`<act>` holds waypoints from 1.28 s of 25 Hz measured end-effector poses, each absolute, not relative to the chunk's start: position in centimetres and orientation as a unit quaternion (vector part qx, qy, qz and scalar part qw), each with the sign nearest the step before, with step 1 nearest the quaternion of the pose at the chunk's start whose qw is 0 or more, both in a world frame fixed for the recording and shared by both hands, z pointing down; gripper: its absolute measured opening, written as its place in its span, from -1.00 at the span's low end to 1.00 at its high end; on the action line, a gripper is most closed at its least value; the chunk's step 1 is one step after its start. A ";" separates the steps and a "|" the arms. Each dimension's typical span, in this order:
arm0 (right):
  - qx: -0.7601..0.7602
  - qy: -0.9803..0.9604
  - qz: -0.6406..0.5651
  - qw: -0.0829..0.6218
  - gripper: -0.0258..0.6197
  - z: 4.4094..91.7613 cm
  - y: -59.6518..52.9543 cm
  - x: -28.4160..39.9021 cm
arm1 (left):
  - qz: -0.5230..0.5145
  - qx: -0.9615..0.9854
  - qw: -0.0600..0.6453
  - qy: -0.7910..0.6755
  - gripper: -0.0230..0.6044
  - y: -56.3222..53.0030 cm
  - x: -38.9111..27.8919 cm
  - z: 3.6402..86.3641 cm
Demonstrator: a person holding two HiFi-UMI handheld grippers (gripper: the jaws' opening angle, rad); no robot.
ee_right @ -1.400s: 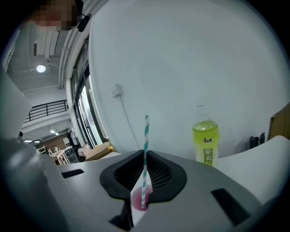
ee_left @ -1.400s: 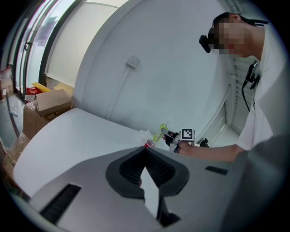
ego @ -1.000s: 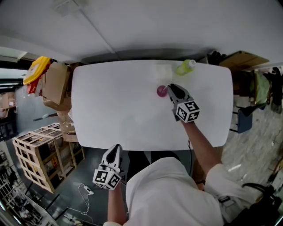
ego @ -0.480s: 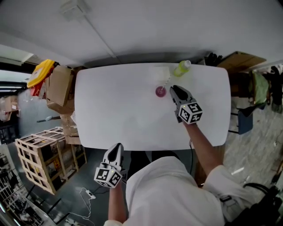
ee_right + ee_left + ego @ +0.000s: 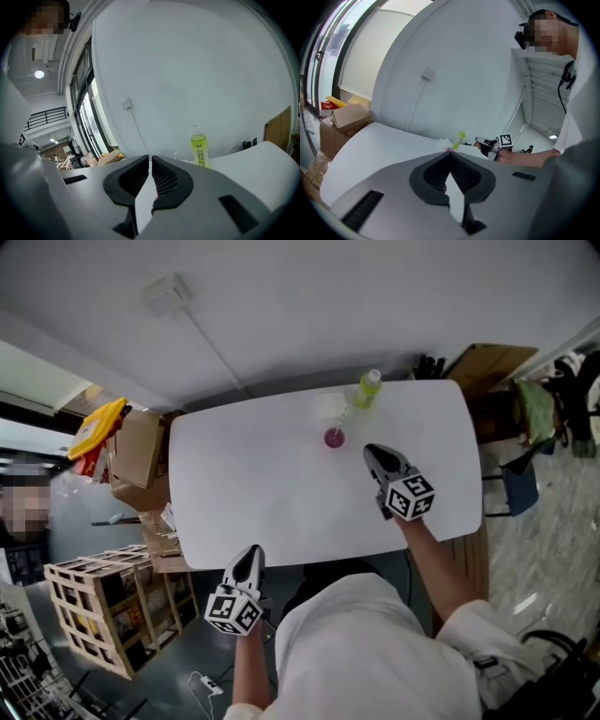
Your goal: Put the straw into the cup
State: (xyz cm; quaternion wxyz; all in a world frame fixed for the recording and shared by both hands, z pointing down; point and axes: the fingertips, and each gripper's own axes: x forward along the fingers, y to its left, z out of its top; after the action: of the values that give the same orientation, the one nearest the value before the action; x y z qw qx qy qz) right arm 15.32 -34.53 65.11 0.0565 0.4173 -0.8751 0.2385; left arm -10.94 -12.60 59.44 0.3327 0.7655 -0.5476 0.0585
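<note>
Two grippers show in the head view, and we read both as closed and empty. The right gripper (image 5: 368, 449) is held out over the white table (image 5: 244, 484) on an outstretched forearm. Its marker cube sits nearest the wrist, and its nose points away from the body towards the table's far edge. In its own view the jaws stand together with only a hairline slit between the ribbed pads, and nothing is gripped. The left gripper (image 5: 251, 551) hangs off the table, just short of its near edge. The arm is tucked against the person's torso and the nose aims at the tabletop. Its jaws meet at the tips and hold nothing.

The pink cup (image 5: 335, 438) stands on the far half of the table, near the right gripper's tips but apart from them, to their far left. We make out a thin pale straw (image 5: 341, 418) that appears to lean out of the cup towards the far edge. A green bottle (image 5: 367, 388) stands upright just beyond, near that edge. Off the table's left side sit a cardboard box (image 5: 137, 446) and a wooden crate (image 5: 89, 601).
</note>
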 end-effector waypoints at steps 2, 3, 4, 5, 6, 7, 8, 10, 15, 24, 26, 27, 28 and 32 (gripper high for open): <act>0.426 -0.873 0.232 0.052 -0.79 63.9 -32.8 15.8 | 0.056 0.774 0.329 -0.538 -0.92 -11.8 -11.1 59.3; 0.431 -0.871 0.230 0.048 -0.79 63.2 -31.9 16.1 | 0.055 0.779 0.328 -0.531 -0.92 -11.2 -11.1 59.4; 0.434 -0.870 0.227 0.045 -0.80 62.5 -30.8 16.3 | 0.056 0.784 0.327 -0.525 -0.92 -10.5 -11.2 59.4; 0.436 -0.870 0.225 0.043 -0.80 61.8 -29.7 16.5 | 0.058 0.787 0.327 -0.520 -0.92 -9.7 -11.3 59.5; 0.435 -0.871 0.223 0.042 -0.80 61.2 -28.5 16.6 | 0.060 0.789 0.328 -0.516 -0.92 -9.0 -11.6 59.6; 0.433 -0.873 0.221 0.041 -0.80 60.7 -27.3 16.6 | 0.060 0.791 0.328 -0.513 -0.92 -8.2 -11.9 59.8; 0.432 -0.874 0.218 0.042 -0.81 60.2 -26.1 16.6 | 0.060 0.792 0.330 -0.511 -0.92 -7.5 -12.3 59.9; 0.431 -0.876 0.212 0.041 -0.81 59.4 -23.8 16.4 | 0.059 0.793 0.332 -0.508 -0.92 -6.1 -13.2 60.2; 0.445 -0.872 0.200 0.033 -0.81 57.2 -18.5 16.9 | 0.040 0.793 0.343 -0.502 -0.92 -2.6 -14.4 60.5; 0.447 -0.872 0.197 0.024 -0.80 54.3 -8.1 17.9 | 0.040 0.821 0.341 -0.456 -0.92 1.3 -11.9 60.6; 0.453 -0.870 0.194 0.018 -0.80 53.6 -6.4 18.5 | 0.046 0.828 0.335 -0.447 -0.92 1.6 -11.2 60.4; 0.456 -0.869 0.192 0.016 -0.80 53.2 -5.6 18.8 | 0.047 0.831 0.332 -0.445 -0.92 1.8 -10.9 60.2; 0.458 -0.869 0.190 0.015 -0.80 52.7 -5.0 19.1 | 0.046 0.832 0.330 -0.443 -0.92 2.0 -10.5 60.0; 0.466 -0.865 0.183 0.010 -0.80 52.1 -3.6 21.0 | 0.041 0.838 0.312 -0.446 -0.92 1.9 -9.0 58.9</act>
State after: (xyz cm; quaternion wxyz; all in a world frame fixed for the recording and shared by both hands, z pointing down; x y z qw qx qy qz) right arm 21.00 -3.62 52.08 0.0101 0.4660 -0.8655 0.1835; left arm -8.96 1.92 58.88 0.3120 0.8380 -0.4457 0.0413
